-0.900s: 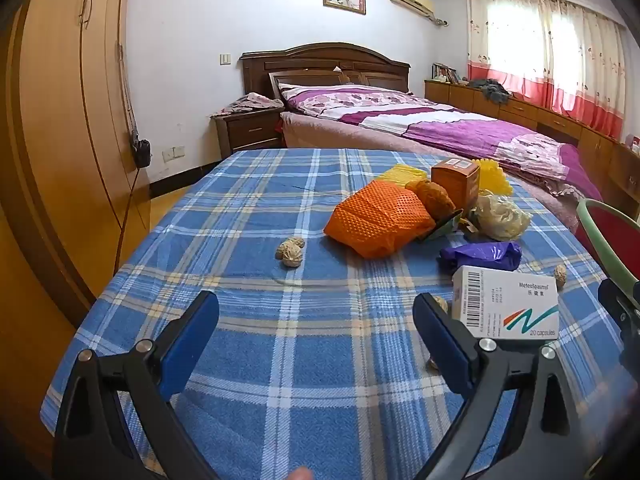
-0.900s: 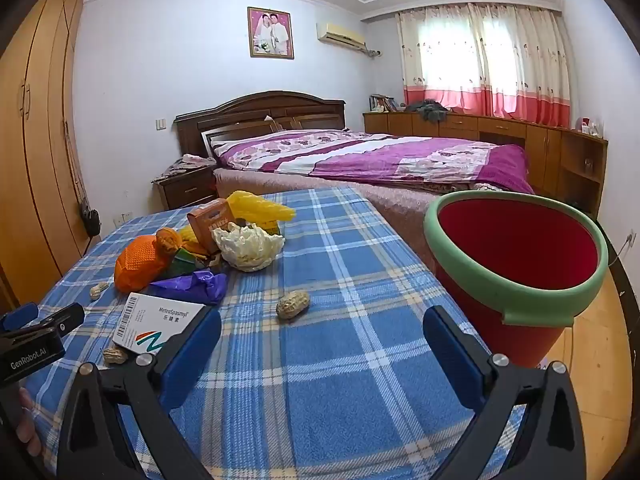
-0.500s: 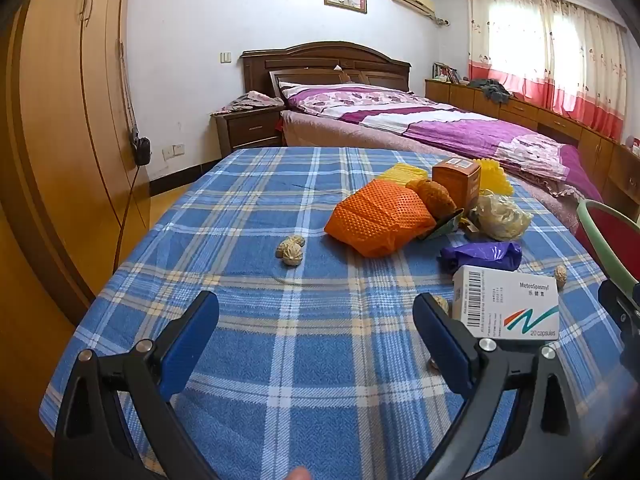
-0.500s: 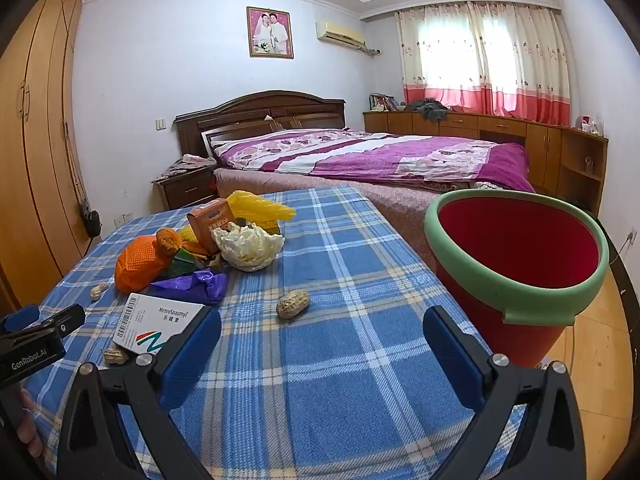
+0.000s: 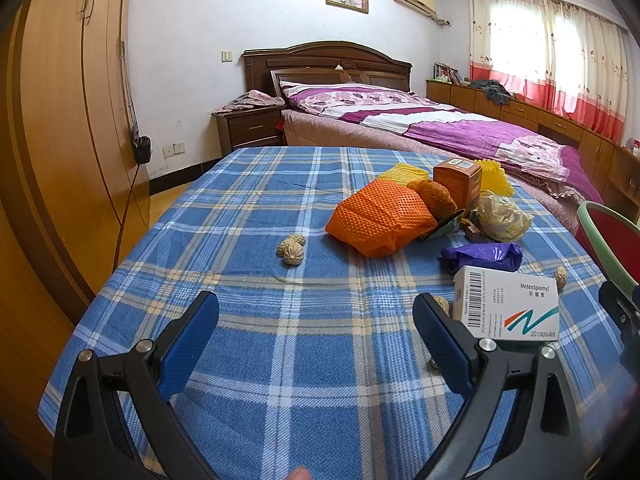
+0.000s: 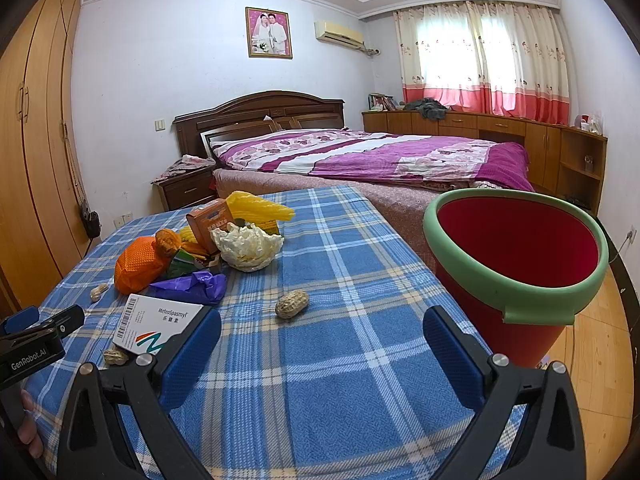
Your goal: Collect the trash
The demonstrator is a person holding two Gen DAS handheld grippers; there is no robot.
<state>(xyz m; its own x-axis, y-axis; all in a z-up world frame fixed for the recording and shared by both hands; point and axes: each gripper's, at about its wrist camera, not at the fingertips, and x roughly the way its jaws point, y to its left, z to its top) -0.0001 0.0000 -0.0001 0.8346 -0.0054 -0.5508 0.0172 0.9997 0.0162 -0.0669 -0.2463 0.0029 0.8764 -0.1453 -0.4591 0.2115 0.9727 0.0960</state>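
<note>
both tongs hang released over the blue checked worktop (image 6: 360, 240), nothing between their pads. left tongs (image 5: 316, 336) face a pair of nuts (image 5: 291, 247); right tongs (image 6: 322, 350) face a peanut (image 6: 292, 304). the trash heap, with an orange net bag (image 5: 380, 216), purple bag (image 6: 192, 286) and white medicine box (image 5: 508, 306), lies mid-worktop. the red bucket (image 6: 516, 252) stands just beside the worktop's right edge.

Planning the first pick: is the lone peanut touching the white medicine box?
Apart. In the right wrist view, bare plaid cloth separates the peanut from the white medicine box.
</note>
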